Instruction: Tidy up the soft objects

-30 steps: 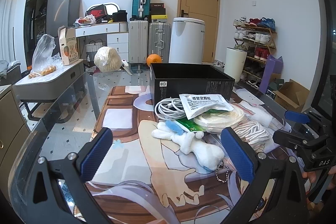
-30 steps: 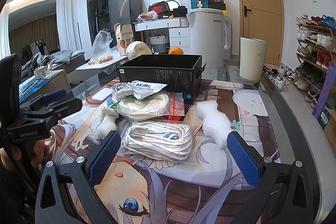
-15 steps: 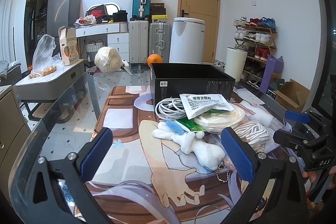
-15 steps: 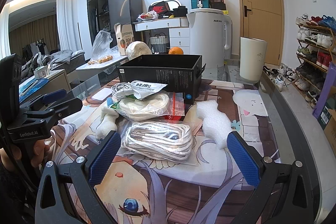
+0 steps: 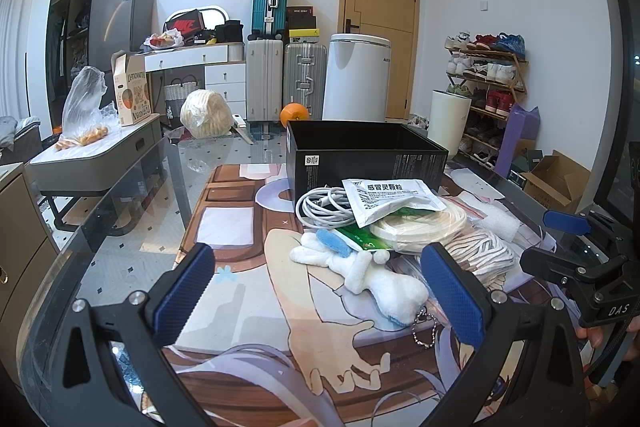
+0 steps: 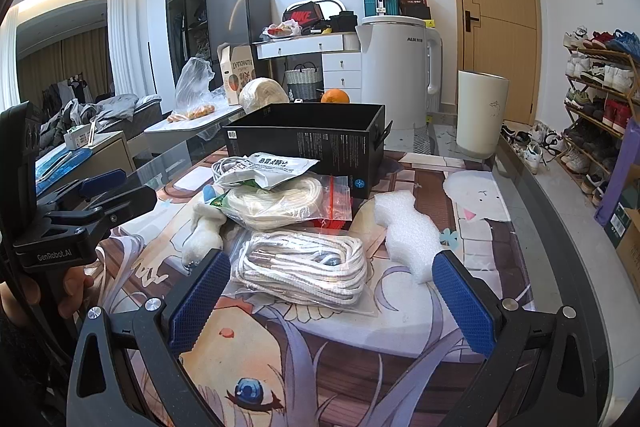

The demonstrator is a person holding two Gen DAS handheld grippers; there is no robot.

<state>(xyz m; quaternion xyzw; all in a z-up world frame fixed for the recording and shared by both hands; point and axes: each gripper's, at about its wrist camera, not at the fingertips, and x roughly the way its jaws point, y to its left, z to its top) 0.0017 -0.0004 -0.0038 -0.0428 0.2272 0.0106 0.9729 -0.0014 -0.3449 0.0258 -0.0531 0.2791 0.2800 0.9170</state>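
White plush toy with blue trim, limp on the mat.
It lies just ahead of the left gripper, between its spread pads; right gripper also spread, facing bagged rope.

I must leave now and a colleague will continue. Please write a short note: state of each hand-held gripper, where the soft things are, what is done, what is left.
Left hand-held gripper: open, holds nothing, aimed at the white plush toy.
Right hand-held gripper: open, holds nothing, in front of the bagged white rope.
On the table mat, in front of the black box: plush toy, bagged rope, bagged cream cord, white foam piece, white cable, paper sachet.
Done: nothing visible in the box.
Left: probably move the soft things into the box.
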